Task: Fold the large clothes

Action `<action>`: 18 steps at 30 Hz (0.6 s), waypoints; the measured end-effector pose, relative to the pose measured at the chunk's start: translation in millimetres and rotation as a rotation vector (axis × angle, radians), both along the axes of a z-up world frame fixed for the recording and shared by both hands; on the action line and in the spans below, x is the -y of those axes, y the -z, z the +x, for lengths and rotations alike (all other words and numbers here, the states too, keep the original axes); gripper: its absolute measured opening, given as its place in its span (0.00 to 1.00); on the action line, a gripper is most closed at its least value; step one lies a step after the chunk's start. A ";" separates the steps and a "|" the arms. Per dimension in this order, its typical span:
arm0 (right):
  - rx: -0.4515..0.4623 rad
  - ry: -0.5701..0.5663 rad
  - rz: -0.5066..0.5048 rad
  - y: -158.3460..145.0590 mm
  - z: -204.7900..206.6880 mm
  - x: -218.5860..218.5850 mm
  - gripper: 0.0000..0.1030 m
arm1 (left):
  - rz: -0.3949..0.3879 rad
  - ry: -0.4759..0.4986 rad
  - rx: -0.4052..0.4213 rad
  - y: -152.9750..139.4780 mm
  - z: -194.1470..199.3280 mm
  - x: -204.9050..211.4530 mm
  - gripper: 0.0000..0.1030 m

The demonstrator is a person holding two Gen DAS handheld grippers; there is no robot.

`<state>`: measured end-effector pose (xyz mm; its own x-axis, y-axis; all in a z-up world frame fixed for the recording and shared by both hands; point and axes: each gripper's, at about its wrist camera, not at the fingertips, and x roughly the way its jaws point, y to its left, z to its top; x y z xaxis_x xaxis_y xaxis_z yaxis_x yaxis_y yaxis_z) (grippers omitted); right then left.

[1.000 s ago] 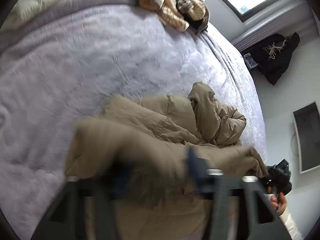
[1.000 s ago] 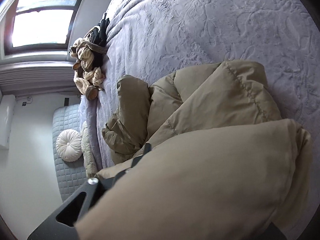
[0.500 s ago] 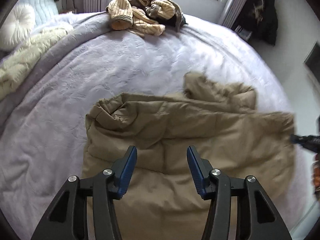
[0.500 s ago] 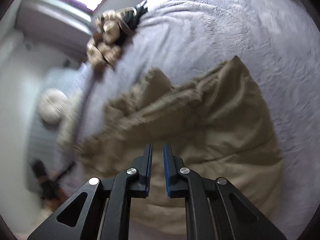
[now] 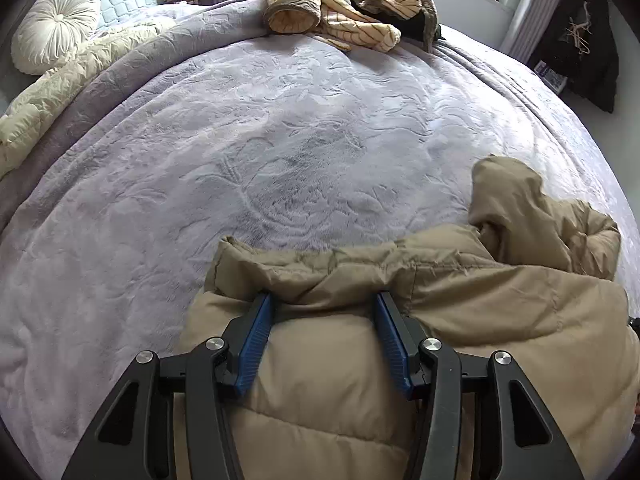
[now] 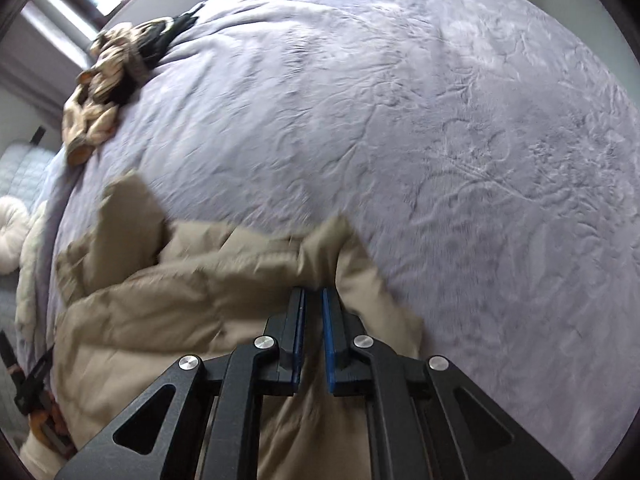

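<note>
A puffy tan jacket [image 5: 480, 320] lies folded on the lilac bed cover [image 5: 280, 140], with its hood bunched at the right. My left gripper [image 5: 323, 298] is down on the jacket's far edge. Its blue pads stand apart on either side of a padded ridge and its tips sit under a loose fold. In the right wrist view the jacket [image 6: 160, 300] fills the lower left. My right gripper [image 6: 313, 290] has its jaws almost together at the jacket's far right corner. Creases in the fabric gather into its tips.
A heap of striped cream clothes [image 5: 340, 4] lies at the bed's far edge, below the window. A round white cushion [image 5: 52, 28] and a cream quilt [image 5: 80, 64] are at the far left. A dark garment [image 5: 580, 40] hangs by the wall at the right.
A second ago both grippers carried the jacket in the air. Half a second ago it lay flat with both jaws above it. Both have since dropped to its far edge, and the right jaws have narrowed.
</note>
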<state>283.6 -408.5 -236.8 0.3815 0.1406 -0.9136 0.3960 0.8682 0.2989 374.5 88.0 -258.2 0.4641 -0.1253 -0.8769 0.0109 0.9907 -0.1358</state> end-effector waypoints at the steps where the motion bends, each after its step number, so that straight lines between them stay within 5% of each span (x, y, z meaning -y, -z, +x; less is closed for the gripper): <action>1: -0.001 0.014 -0.003 4.4 3.2 3.3 0.07 | -0.004 -0.004 0.001 3.1 2.9 0.1 0.53; 7: 0.009 0.053 -0.002 28.1 10.7 12.2 0.04 | -0.024 -0.040 -0.009 13.1 14.6 -3.0 0.53; 13: 0.007 0.025 -0.035 25.2 13.1 9.3 0.04 | -0.043 -0.140 0.062 -22.1 1.5 -31.6 0.53; 18: 0.028 0.036 -0.023 27.3 9.6 11.5 0.04 | 0.015 -0.142 -0.047 16.7 15.9 -33.7 0.54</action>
<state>293.2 -420.0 -264.1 0.4111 0.1051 -0.9055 0.4185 0.8607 0.2899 390.5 121.7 -274.8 0.4342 -0.0480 -0.8995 -0.1351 0.9838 -0.1178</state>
